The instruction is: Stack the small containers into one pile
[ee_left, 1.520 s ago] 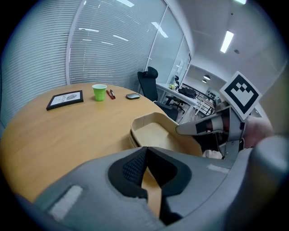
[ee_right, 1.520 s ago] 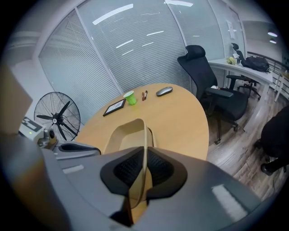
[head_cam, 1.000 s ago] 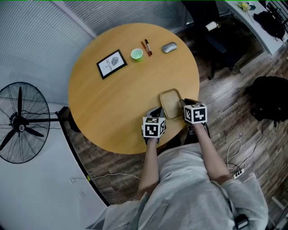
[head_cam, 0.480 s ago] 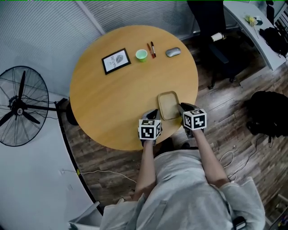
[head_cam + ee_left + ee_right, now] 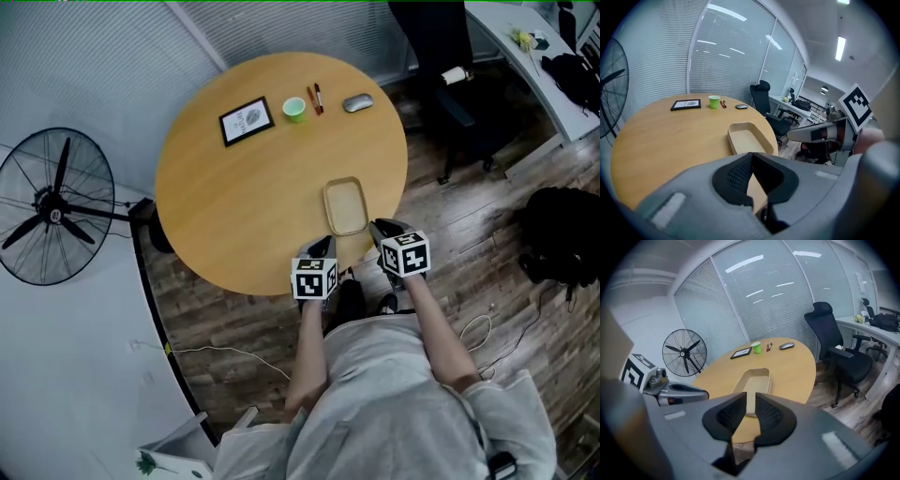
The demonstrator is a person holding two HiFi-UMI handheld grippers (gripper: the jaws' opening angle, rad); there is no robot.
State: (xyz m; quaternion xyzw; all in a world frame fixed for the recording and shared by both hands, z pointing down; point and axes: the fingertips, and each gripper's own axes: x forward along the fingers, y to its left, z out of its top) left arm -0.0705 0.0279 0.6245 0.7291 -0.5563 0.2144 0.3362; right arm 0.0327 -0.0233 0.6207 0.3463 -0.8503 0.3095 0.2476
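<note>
Holding both grippers at the near edge of the round table (image 5: 234, 206), you have the left gripper (image 5: 323, 247) with its tips closed together on nothing. The right gripper (image 5: 380, 226) has its jaws slightly apart, just now closing, with nothing between them. Just ahead, between the two, the tan container (image 5: 345, 206) sits near the rim; whether more are nested inside is hard to tell. Bare tabletop lies beyond it. At the far edge are a framed picture (image 5: 247, 121) with print too small to read, a green cup (image 5: 294, 110), pens (image 5: 316, 98) and a mouse (image 5: 357, 103).
</note>
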